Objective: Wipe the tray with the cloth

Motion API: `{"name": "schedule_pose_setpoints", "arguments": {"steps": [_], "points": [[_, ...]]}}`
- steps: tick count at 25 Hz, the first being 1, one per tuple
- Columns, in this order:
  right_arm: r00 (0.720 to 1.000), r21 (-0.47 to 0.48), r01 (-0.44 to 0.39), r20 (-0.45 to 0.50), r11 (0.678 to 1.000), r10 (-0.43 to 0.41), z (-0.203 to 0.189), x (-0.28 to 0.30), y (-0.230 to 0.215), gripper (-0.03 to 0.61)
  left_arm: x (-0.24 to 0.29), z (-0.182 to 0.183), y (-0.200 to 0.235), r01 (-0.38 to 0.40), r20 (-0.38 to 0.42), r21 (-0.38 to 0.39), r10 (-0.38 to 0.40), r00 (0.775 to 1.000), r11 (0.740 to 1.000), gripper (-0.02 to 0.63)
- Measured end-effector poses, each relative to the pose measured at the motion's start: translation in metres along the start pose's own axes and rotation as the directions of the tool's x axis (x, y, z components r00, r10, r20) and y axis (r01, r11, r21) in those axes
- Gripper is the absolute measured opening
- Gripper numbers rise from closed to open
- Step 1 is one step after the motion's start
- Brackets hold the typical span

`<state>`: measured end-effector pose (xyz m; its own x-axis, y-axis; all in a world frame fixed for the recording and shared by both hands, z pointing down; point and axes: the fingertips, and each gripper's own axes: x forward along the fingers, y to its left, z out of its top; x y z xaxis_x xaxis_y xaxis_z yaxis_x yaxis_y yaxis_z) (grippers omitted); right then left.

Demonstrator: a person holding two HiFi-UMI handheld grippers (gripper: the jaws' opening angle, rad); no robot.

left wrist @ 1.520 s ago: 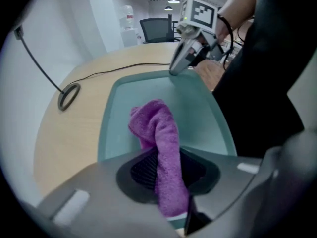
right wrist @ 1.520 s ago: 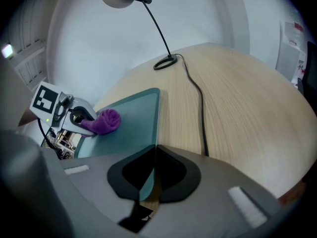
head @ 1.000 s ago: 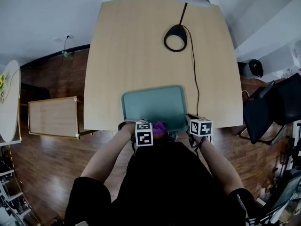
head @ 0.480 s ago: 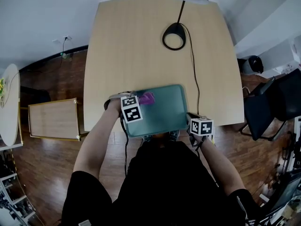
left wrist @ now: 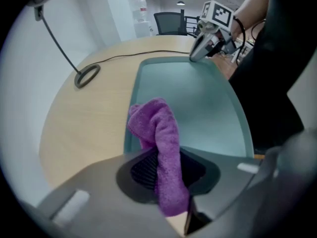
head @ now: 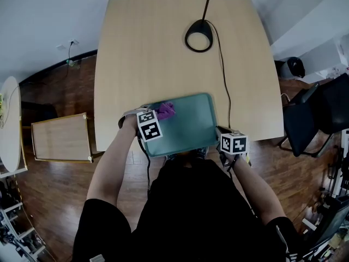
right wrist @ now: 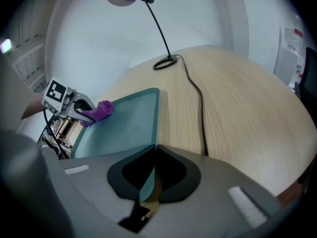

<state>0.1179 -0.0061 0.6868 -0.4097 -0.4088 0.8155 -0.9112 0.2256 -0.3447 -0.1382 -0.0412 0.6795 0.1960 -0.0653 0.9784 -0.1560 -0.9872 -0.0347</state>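
A teal tray (head: 191,127) lies at the near edge of the wooden table (head: 152,53). My left gripper (head: 160,115) is shut on a purple cloth (head: 166,111), which rests at the tray's far left corner. In the left gripper view the cloth (left wrist: 158,133) hangs out between the jaws (left wrist: 166,167) onto the tray's rim (left wrist: 130,128). My right gripper (head: 218,132) is shut on the tray's near right corner; in its own view the jaws (right wrist: 151,175) pinch the teal rim (right wrist: 148,148). That view also has the cloth (right wrist: 101,109) and the left gripper (right wrist: 81,114).
A black desk lamp stands on its ring base (head: 198,38) at the table's far side, and its cord (head: 222,75) runs down past the tray's right edge. A dark chair (head: 316,119) is to the right, a low wooden table (head: 60,136) to the left.
My left gripper has carried the cloth from the tray's near edge across to its far left corner. The right gripper has kept its hold on the tray's corner.
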Motion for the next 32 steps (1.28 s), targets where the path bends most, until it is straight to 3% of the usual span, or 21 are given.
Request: {"name": "schedule_pose_setpoints", "arguments": {"steps": [7, 12, 16, 20, 23, 28, 32], "points": [[1.000, -0.007, -0.008, -0.012, 1.000, 0.008, -0.002, 0.002, -0.001, 0.017, -0.004, 0.001, -0.082, 0.134, -0.007, 0.087, -0.134, 0.991, 0.987, 0.115], [1.000, -0.015, -0.015, -0.018, 1.000, 0.015, -0.001, 0.002, -0.001, 0.017, -0.007, -0.002, -0.132, 0.204, -0.012, 0.087, -0.204, 0.979, 0.975, 0.115], [1.000, -0.017, -0.017, -0.020, 1.000, 0.016, -0.002, 0.003, -0.002, 0.017, -0.011, -0.008, -0.160, 0.302, -0.028, 0.078, -0.301, 0.953, 0.950, 0.115], [1.000, -0.018, -0.014, -0.024, 1.000, 0.014, 0.000, 0.002, -0.002, 0.017, -0.012, -0.009, -0.162, 0.326, -0.035, 0.080, -0.324, 0.945, 0.942, 0.115], [0.999, -0.017, -0.011, -0.030, 1.000, 0.011, -0.002, 0.002, -0.001, 0.017, -0.015, -0.012, -0.138, 0.279, -0.024, 0.071, -0.278, 0.960, 0.958, 0.115], [1.000, -0.016, -0.015, -0.025, 1.000, 0.014, -0.001, 0.003, -0.001, 0.017, -0.036, -0.024, -0.040, 0.072, -0.030, 0.026, -0.071, 0.997, 0.997, 0.115], [1.000, -0.007, -0.013, -0.022, 1.000, 0.013, -0.001, 0.002, -0.001, 0.017, -0.041, -0.036, 0.030, -0.082, -0.042, -0.012, 0.081, 0.996, 0.997, 0.117]]}}
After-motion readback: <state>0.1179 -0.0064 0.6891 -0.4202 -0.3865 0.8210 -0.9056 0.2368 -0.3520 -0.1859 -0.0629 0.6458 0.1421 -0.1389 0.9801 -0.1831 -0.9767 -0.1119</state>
